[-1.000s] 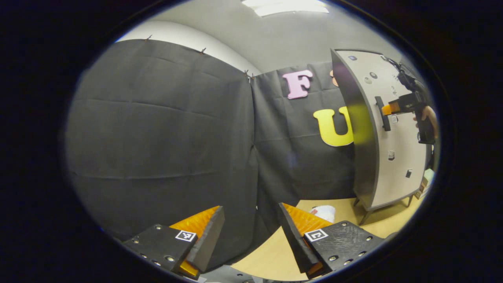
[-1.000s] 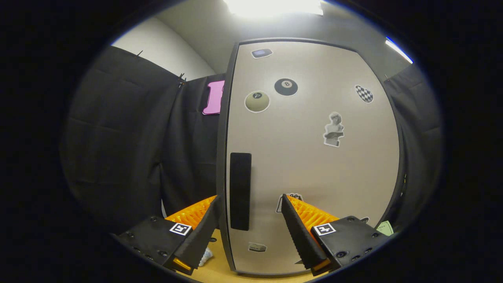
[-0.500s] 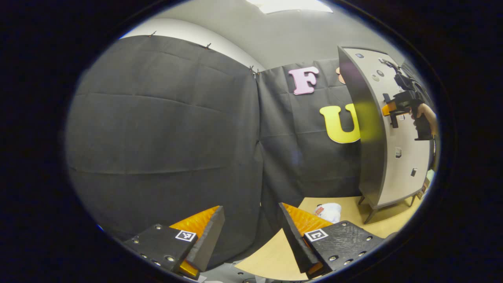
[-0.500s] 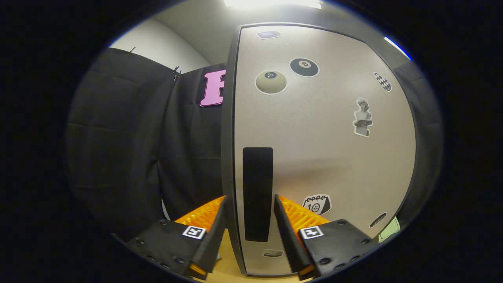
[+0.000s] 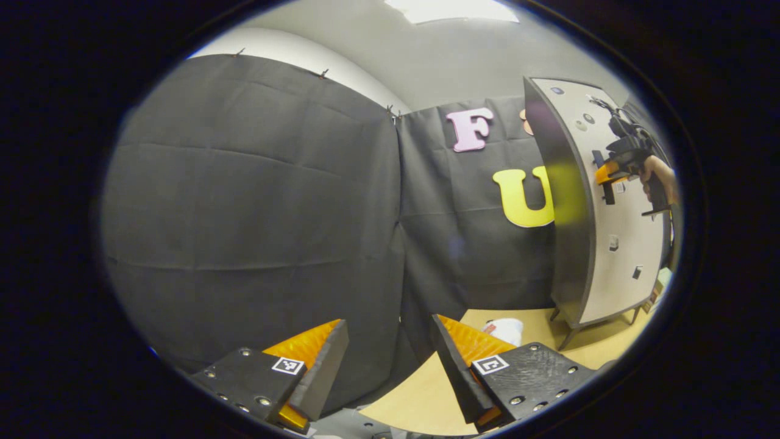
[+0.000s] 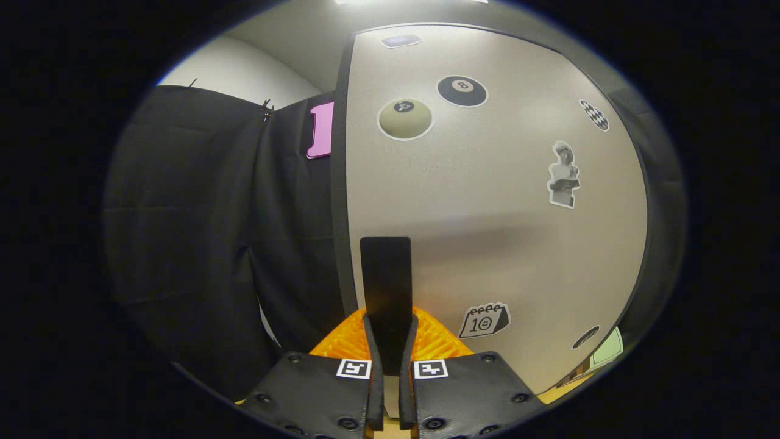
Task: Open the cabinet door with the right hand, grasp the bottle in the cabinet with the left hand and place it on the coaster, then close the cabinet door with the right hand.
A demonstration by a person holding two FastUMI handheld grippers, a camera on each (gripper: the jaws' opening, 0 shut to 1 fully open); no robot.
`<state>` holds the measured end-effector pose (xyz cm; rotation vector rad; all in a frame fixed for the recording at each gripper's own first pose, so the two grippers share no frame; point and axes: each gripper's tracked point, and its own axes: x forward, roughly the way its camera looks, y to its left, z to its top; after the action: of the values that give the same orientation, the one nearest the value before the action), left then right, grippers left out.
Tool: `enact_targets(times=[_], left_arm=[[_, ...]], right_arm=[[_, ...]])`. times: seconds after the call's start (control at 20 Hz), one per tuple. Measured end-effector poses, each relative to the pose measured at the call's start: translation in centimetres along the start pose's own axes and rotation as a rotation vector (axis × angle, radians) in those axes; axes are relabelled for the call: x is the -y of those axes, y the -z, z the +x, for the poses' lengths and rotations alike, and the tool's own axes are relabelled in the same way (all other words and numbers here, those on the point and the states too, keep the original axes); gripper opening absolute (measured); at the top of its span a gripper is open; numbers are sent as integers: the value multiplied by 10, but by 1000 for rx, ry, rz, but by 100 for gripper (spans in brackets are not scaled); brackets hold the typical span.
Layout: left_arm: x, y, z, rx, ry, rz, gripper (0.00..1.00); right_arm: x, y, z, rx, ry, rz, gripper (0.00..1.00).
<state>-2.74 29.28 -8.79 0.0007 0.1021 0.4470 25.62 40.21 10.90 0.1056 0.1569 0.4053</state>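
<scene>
Right tool clamped on the door handle, fingers pressed to both its sides. Cabinet door closed, not yet swung out. Left tool wide open, holding nothing, well off to the side of the cabinet above the table. Bottle presumably behind the door, unseen. Everything after the handle grip left to do.
</scene>
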Motion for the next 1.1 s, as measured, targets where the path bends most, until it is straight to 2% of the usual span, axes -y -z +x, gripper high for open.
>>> enact_targets(times=[0.05,0.1,0.3,0.55,0.6,0.65,0.7,0.75,0.85,0.9,1.0,1.1], left_arm=[[3,-2,-3,2,3,1,83],[6,-6,-6,2,8,2,83],[22,-23,-19,24,34,7,83],[63,-45,-31,55,83,30,83],[71,-47,-34,58,95,29,83],[77,-49,-37,59,105,28,83],[84,-52,-39,60,115,28,83],[90,-54,-43,62,124,30,83],[103,-59,-50,74,143,34,83],[109,-62,-53,78,151,37,83],[123,-62,-53,78,170,38,83],[137,-65,-52,79,187,43,83]], right_arm=[[1,1,0,-5,-15,-2,14],[1,1,-3,-5,-31,5,11],[-3,0,-18,-10,-100,6,11],[-6,-1,-49,-24,-181,22,11],[-6,-2,-56,-25,-199,23,8],[-4,-2,-59,-26,-215,25,11],[-2,-2,-64,-29,-228,26,8],[-1,-3,-70,-30,-239,28,11],[7,-2,-76,-33,-259,32,8],[10,-3,-79,-35,-269,33,11],[16,-3,-83,-43,-290,37,11],[20,-2,-89,-49,-307,48,8]])
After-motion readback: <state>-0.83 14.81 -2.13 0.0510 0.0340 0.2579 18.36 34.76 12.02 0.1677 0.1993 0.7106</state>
